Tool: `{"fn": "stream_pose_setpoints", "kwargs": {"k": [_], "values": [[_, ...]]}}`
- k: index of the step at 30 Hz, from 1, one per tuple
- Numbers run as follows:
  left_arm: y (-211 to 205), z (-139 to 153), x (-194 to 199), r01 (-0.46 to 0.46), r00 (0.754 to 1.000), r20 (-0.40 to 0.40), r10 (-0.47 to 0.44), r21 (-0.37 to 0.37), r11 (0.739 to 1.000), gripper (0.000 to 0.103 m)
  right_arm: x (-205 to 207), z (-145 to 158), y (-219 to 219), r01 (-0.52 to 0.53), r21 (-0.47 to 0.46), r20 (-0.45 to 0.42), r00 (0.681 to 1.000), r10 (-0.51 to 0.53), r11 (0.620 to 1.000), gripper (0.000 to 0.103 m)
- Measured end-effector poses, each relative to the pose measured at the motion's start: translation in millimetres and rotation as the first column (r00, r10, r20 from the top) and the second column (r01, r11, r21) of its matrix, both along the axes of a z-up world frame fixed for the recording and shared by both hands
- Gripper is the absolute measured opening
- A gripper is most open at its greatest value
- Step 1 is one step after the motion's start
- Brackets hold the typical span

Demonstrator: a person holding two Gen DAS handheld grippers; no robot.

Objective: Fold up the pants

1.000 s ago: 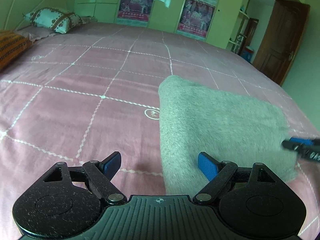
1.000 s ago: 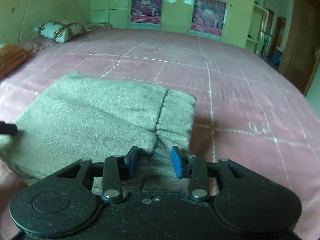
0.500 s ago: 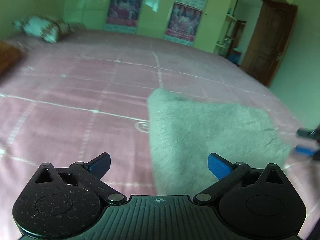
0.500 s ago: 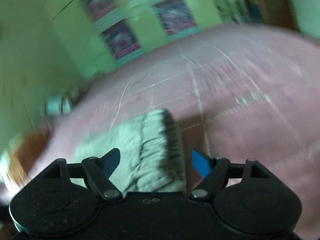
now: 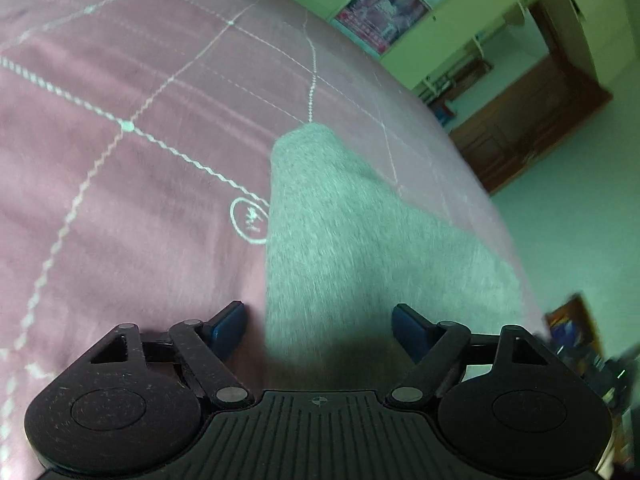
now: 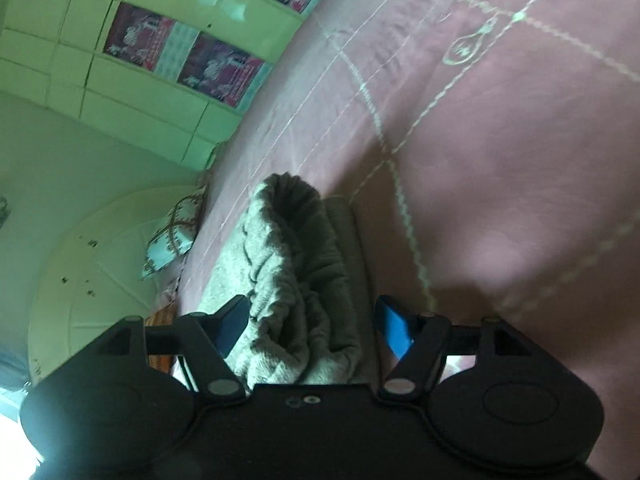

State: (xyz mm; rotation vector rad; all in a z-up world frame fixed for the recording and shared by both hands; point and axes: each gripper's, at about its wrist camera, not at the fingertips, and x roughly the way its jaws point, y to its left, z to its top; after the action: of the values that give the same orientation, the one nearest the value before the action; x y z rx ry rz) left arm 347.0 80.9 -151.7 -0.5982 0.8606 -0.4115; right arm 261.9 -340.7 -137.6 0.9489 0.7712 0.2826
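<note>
Left tongs [image 5: 318,326] spread wide, straddling the near edge of the pants [image 5: 360,240], gripping nothing. Right tongs [image 6: 310,326] likewise spread, around the bunched waistband [image 6: 288,264]. Probably best to centre over both layers, then close low against the bed [image 5: 120,200]. Fuzzy grey knit, folded into a thick slab on the bed; beyond the pants, smooth pink sheet with pale stitched lines.
</note>
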Motion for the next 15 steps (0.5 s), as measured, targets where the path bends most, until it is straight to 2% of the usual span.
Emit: {"fn": "stream_pose_setpoints", "kwargs": {"k": [3,6,8,9,12,15], "values": [[6.0,-5.6,10.3,0.009,1.0,-0.026,-0.011,-0.08,0.997,0.08,1.6,3.2,-0.3,-0.026,-0.013,-0.006,1.0,0.026,1.0,0.063],[11.2,-9.6,18.2,0.051,0.997,-0.045,-0.056,-0.12,0.991,0.08,7.7,3.3,2.3,-0.057,-0.025,-0.02,0.998,0.057,0.998,0.063],[15.4,-12.5,18.4,0.057,0.997,-0.046,-0.063,-0.119,0.991,0.068,13.5,4.5,3.2,-0.08,-0.044,-0.041,0.996,0.079,0.996,0.058],[14.4,-14.6,18.8,0.059,0.997,-0.046,-0.064,-0.113,0.992,0.066,16.5,4.4,2.8,-0.088,-0.043,-0.049,0.995,0.086,0.995,0.057],[-3.3,-16.5,22.8,0.066,0.996,-0.056,-0.072,-0.101,0.993,0.049,25.1,4.9,7.9,-0.121,-0.055,-0.066,0.991,0.117,0.991,0.055],[-24.0,-12.2,26.4,0.076,0.996,-0.042,-0.079,-0.055,0.996,0.043,31.9,13.8,17.6,-0.143,-0.098,-0.074,0.988,0.136,0.985,0.051]]}}
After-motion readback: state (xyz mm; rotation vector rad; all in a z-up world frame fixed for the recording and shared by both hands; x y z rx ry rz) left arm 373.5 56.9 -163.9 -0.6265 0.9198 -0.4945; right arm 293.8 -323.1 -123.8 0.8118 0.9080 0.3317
